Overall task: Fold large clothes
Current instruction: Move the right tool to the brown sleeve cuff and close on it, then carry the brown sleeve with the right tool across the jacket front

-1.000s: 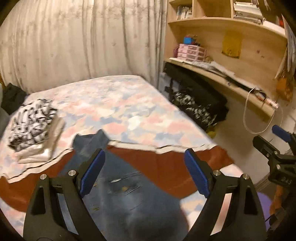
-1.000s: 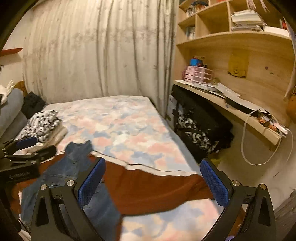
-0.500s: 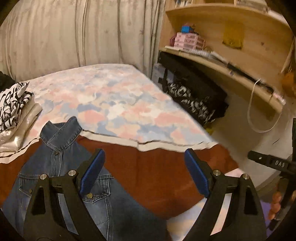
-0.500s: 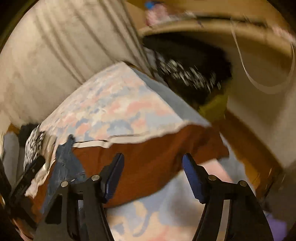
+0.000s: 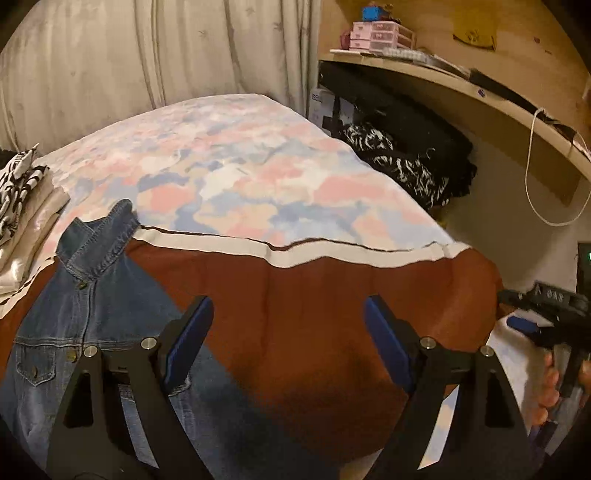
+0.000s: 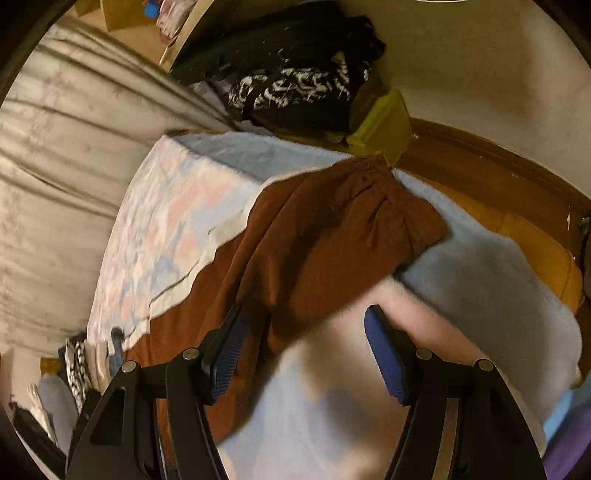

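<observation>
The left gripper [image 5: 284,334] hangs over the near end of the bed with its blue-padded jaws wide apart and nothing between them; they have narrowed a little in the last half second. Directly ahead of it and beneath its fingers lies a rust-brown garment [image 5: 332,310] spread flat across the bed [image 5: 236,162], whose quilt is blotched in pink, blue and cream. Under the left finger and stretching out to its left lies a blue denim jacket [image 5: 85,317], collar pointing away from the gripper, overlapping the brown cloth. Farther left, at the frame's edge, sits a stack of folded clothes [image 5: 18,199] topped by a black-and-white print.

To the far right of the left gripper, a hand [image 5: 550,391] holds the right gripper [image 5: 535,325], on whose black body there is white lettering too blurred to read.

In the right wrist view, the right gripper [image 6: 303,354] also stands apart and empty, with its jaws set narrower than the left's. The brown garment [image 6: 332,236] lies ahead of and under its left finger, one end bunched at the bed's edge. A pale blue fleecy blanket [image 6: 480,280] lies under its right finger.

Beyond the bed, a pink drawer box [image 5: 380,35] sits on a wooden shelf [image 5: 443,85].
</observation>
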Demonstrator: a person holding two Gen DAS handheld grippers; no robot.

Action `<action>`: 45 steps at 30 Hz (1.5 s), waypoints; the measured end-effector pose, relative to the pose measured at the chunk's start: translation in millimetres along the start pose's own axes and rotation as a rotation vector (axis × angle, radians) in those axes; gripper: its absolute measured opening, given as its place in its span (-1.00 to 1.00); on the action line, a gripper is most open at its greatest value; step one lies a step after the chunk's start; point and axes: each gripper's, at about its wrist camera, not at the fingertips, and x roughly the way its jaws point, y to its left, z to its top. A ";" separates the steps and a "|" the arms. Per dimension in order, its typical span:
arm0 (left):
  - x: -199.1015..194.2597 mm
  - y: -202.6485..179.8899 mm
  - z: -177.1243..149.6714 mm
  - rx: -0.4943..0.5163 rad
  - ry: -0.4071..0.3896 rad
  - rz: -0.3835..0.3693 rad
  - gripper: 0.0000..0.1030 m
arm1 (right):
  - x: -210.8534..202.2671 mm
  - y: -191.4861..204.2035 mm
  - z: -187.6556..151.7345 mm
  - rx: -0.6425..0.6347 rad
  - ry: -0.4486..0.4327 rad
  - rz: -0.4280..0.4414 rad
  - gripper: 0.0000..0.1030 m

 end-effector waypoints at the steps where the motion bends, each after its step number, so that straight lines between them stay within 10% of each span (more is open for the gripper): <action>1: 1.4 -1.6 0.2 0.000 0.006 0.003 0.59 | 7.4 0.5 2.3 0.004 -0.015 -0.011 0.30; 6: 7.1 2.1 -2.5 -0.012 0.061 0.026 0.31 | 35.6 10.1 11.2 -0.005 -0.053 -0.098 -0.05; 11: 5.1 16.1 -7.7 -0.001 0.078 0.072 0.30 | 39.6 32.4 8.9 -0.080 -0.115 -0.150 -0.80; 17: -11.9 35.0 -16.1 -0.019 0.093 0.086 0.30 | -6.3 102.5 -15.9 -0.301 -0.317 -0.218 -0.86; 25: -70.8 94.4 -20.2 -0.141 0.041 0.082 0.30 | -65.1 256.9 -97.1 -0.684 -0.450 -0.043 -0.87; 32: -132.4 186.8 -41.7 -0.266 -0.024 0.155 0.31 | -35.8 366.4 -239.0 -1.039 -0.299 0.128 -0.86; 39: -138.0 249.9 -94.8 -0.285 0.077 0.177 0.31 | 56.6 378.8 -356.8 -1.180 0.033 0.133 -0.39; 45: -120.3 257.9 -119.6 -0.329 0.140 0.081 0.31 | 33.2 350.3 -370.9 -1.146 -0.020 0.171 0.16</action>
